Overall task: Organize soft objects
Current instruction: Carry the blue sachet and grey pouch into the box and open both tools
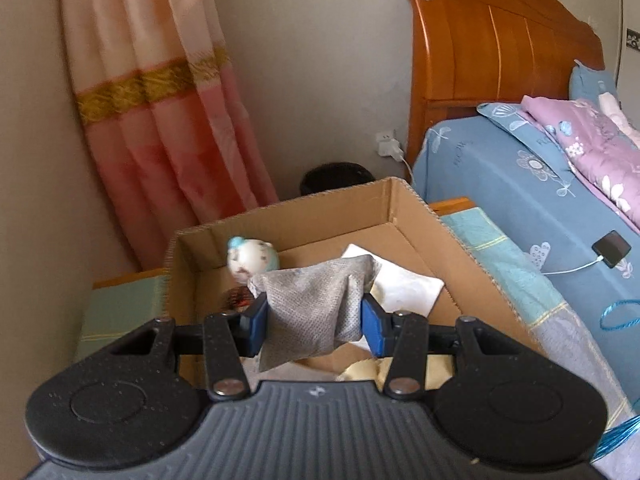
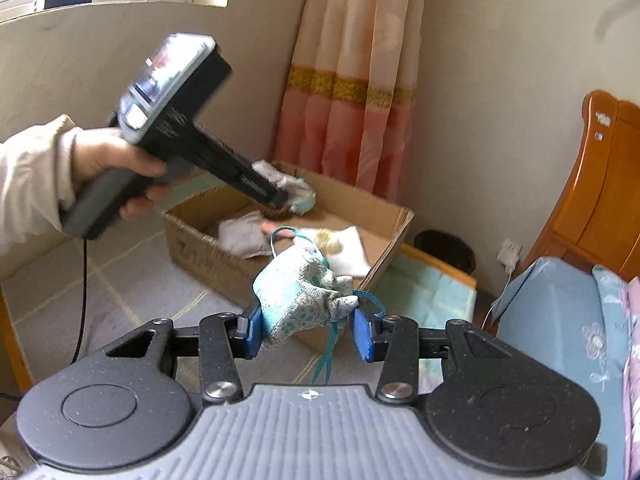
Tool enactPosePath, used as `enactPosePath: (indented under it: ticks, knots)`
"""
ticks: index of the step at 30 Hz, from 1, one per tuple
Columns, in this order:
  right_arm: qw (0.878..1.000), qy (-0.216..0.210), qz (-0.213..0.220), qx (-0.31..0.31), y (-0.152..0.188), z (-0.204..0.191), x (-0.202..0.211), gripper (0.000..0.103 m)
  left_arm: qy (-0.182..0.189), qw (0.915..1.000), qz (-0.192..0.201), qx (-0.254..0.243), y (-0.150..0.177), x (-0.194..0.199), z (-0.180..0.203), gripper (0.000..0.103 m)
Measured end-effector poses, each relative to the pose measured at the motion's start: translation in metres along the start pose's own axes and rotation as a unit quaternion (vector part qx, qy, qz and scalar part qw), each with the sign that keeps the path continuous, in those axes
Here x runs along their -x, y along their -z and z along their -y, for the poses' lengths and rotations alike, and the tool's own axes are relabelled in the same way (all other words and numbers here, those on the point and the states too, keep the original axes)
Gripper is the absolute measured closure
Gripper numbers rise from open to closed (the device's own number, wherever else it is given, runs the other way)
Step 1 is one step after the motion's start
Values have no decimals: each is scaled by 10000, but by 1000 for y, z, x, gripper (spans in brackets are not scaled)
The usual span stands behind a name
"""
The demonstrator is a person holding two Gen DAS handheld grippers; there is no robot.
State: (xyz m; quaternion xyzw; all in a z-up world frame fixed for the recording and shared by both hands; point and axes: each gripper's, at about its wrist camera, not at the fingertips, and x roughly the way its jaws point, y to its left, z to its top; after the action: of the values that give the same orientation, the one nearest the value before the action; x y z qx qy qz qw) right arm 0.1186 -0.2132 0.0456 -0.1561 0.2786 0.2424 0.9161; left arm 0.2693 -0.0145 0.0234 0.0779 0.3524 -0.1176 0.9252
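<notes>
- Both tongs are closed on something soft. The left gripper (image 1: pixel 316 320) pinches a grey fabric pouch (image 1: pixel 316 300) between its blue pads and holds it over the cardboard box (image 1: pixel 400 208). The right gripper (image 2: pixel 306 330) pinches a pale blue patterned sachet (image 2: pixel 296 296), which hangs in the air in front of the box, on its near side and not yet over the opening.
- First risk: the grey pouch is held only by its middle and its lower part sags below the pads. I think the loose filling could shift and the pouch could slide out before it is placed.
- Second risk: the teal cord (image 2: pixel 328 350) of the sachet dangles under the right pads. It may catch on the box edge when the sachet goes in, and pull the sachet from the grip.
- Third risk: both grippers go to the same box, so they could knock each other if they enter together.
- Count, as far as I can see: one box; two grippers; two soft things held. Inside the box, one round white and blue plush toy (image 1: pixel 252 258), one flat white cloth (image 1: pixel 404 284), one more grey pouch (image 2: pixel 240 236), one small dark reddish thing which I cannot identify, and something yellowish which is unclear.
- Near the wall, behind the box, stands one black bin (image 1: pixel 336 174).
</notes>
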Motion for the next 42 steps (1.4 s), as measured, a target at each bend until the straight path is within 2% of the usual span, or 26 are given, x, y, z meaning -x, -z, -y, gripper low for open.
enactPosePath:
  ticks: [3,4,6,7,8,10,17,21,24,29,31,34,37,39,40,41,42]
  knots:
    - [9999,74,52,47,-6,7,-3,54,167,9998,-53,30,-1,-11,4,56]
    - [9999,98,60,58,-8,8,-4,54,261,9996,-37,33,0,-13,6,52]
    - [9998,148,87,74,-13,11,-6,54,389,9992,17,-16,2,-13,11,29]
    - [9998,170,106,84,-15,13,-7,54,389,9992,105,-38,3,-10,12,11]
    - [9997,197,126,95,-17,13,-8,54,338,9991,245,-74,4,-6,12,3]
    - [9994,267,186,118,-22,16,-9,54,198,9987,459,-140,8,6,13,3]
    - [9995,244,211,42,-46,27,-26,54,-2,9993,358,55,21,53,3,2]
    - [9997,208,131,18,-62,27,-46,54,-350,9980,529,65,39,87,3,1]
    - [9998,195,57,-8,-76,26,-69,54,-557,9952,767,252,53,107,2,1]
    - [9993,288,-103,-217,-102,30,-117,54,-829,9911,859,584,72,126,-9,1]
    - [9985,407,-222,-306,-110,34,-140,54,-1060,9878,908,688,79,130,-13,1]
    - [9959,457,-475,-625,-121,41,-172,54,-1420,9815,1047,741,87,136,-14,1]
    - [9930,522,-635,-849,-128,46,-200,54,-1530,9807,1047,618,90,136,-13,1]
    - [9906,618,-736,-975,-131,47,-216,48,-1506,9814,1010,634,91,135,-13,1]
    - [9891,676,-780,-1054,-131,47,-222,36,-1455,9825,972,639,91,133,-14,1]
    - [9878,736,-806,-1111,-131,47,-228,18,-1434,9832,936,638,93,133,-14,1]
    - [9869,770,-814,-1165,-130,48,-230,10,-1434,9834,908,641,93,132,-14,1]
